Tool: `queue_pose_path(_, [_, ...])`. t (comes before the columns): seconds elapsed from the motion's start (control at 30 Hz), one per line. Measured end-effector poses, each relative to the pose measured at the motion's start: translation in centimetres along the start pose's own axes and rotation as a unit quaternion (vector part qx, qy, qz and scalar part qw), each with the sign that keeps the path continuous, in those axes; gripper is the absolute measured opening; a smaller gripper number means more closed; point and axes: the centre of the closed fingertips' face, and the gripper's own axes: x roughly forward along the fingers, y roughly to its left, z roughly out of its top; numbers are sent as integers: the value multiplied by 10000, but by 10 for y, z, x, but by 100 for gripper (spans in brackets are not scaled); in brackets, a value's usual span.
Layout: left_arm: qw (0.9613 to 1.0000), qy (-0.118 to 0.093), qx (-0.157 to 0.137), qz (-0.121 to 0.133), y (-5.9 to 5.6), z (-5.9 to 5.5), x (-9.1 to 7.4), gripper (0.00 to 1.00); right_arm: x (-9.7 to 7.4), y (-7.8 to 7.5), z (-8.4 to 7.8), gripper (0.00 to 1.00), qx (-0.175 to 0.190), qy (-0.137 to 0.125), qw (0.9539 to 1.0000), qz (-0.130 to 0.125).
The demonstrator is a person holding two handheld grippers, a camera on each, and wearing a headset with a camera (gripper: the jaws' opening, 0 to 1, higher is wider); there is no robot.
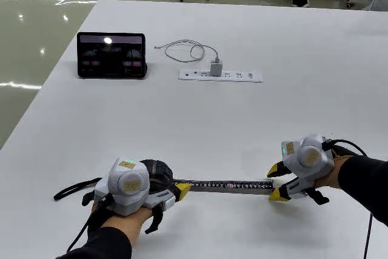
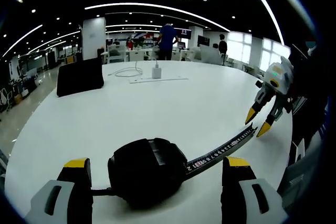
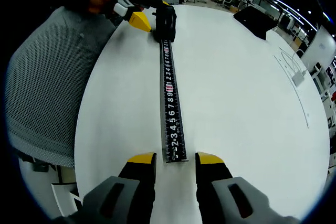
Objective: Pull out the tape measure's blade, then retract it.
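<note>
The left hand-held gripper (image 2: 157, 163) is held wide open, low over the bench (image 1: 242, 125). The black tape measure (image 2: 147, 170) is seen between its two yellow-tipped jaws. A small gap is left on each side, so it is not squeezed. This gripper is held from behind by the left hand (image 1: 124, 222) and is pointed to the right.

The right hand-held gripper (image 3: 176, 158) is open only a little. The end of the blade (image 3: 169, 93) is seen between its jaws, with a thin gap on each side, so it is not pinched. This gripper is held by the right hand (image 1: 332, 174) and is pointed left, at the other one.

The blade is pulled out and laid flat on the bench, in a straight line from the tape measure to the right hand-held gripper. A black strap (image 1: 73, 189) is seen to the left of the tape measure.

Farther back, a tablet (image 1: 111, 54) is propped up on the left. A white power strip (image 1: 220, 75) is laid near it, with a charger (image 1: 216, 66) plugged in and a cable (image 1: 182, 50) curled behind.
</note>
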Motion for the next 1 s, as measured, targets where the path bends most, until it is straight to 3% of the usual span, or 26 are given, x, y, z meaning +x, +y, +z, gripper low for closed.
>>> queue_pose_path(0.1, [10000, -56, -46, 19, 1, 3, -1, 100, 1, 0, 1, 21, 15, -3, 10000, 19])
queue_pose_path(0.17, [10000, -51, -56, 29, 2, 2, -1, 100, 2, 1, 2, 13, -57, -3, 10000, 80])
queue_pose_path(0.5, [9991, -85, -356, 207, 12, 1, 2, 97, 4, 2, 0, 11, -69, 181, 9997, 170])
queue_pose_path(0.63, [9983, 27, -457, 352, 19, -5, 4, 90, 4, 2, 0, 11, -53, 321, 9993, 161])
queue_pose_path(0.8, [9983, -18, -423, 403, 17, 0, 6, 83, 5, 1, 0, 11, 58, 467, 9988, 112])
queue_pose_path(0.9, [9976, 175, -470, 475, 15, -5, 8, 71, 6, 2, -1, 11, 19, 542, 9985, 51])
queue_pose_path(0.97, [9979, 242, -391, 465, 11, -7, 11, 63, 6, 1, -2, 11, 4, 561, 9984, 39])
queue_pose_path(1.0, [9977, 232, -311, 558, 15, -5, 11, 62, 6, 1, -2, 11, 66, 573, 9983, 27])
